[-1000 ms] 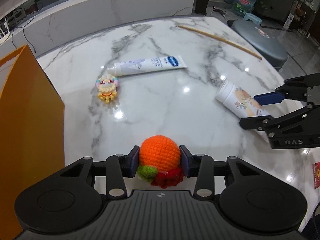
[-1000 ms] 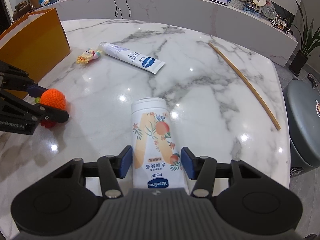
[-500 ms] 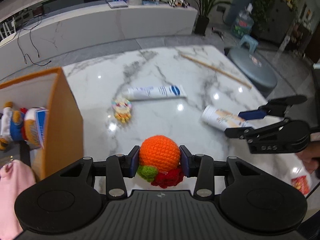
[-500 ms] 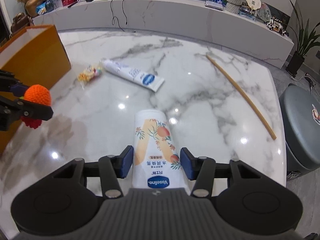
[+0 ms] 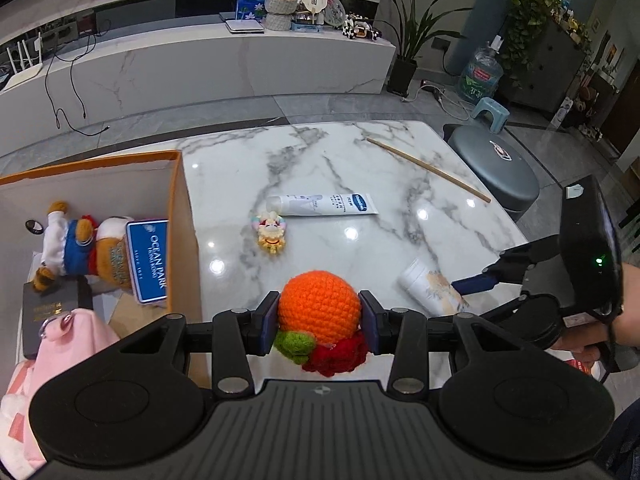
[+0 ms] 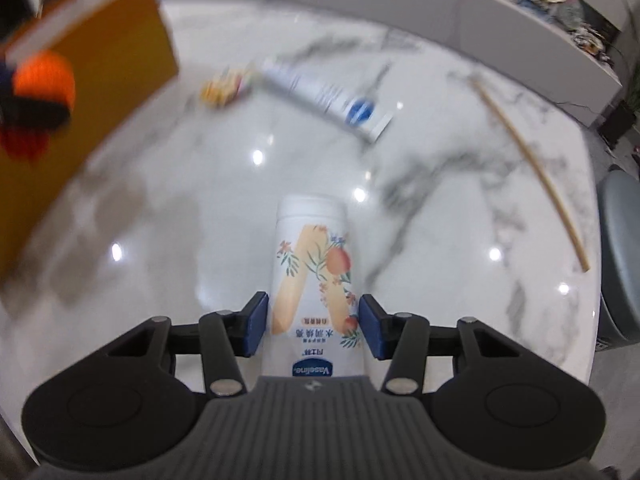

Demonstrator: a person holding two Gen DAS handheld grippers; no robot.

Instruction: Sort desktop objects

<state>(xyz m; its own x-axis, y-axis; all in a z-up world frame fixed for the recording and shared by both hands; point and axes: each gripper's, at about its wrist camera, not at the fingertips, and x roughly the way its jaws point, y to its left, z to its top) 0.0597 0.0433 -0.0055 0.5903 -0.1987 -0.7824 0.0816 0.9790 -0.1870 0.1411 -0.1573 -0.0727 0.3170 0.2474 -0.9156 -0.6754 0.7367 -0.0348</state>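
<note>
Left gripper (image 5: 319,322) is clamped on the crochet orange (image 5: 319,311), hanging over the table near the orange box (image 5: 182,216) at its left edge. Right gripper (image 6: 313,330) has its pads against the lotion bottle (image 6: 310,264) near the right edge. Worry: the round yarn ball could roll out of the pads before it clears the box wall, and the slick bottle could slide out of that grip.

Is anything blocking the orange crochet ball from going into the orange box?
Only the box's near wall lies between. The left tongs hold the crochet ball beside the box, whose top is open.
</note>
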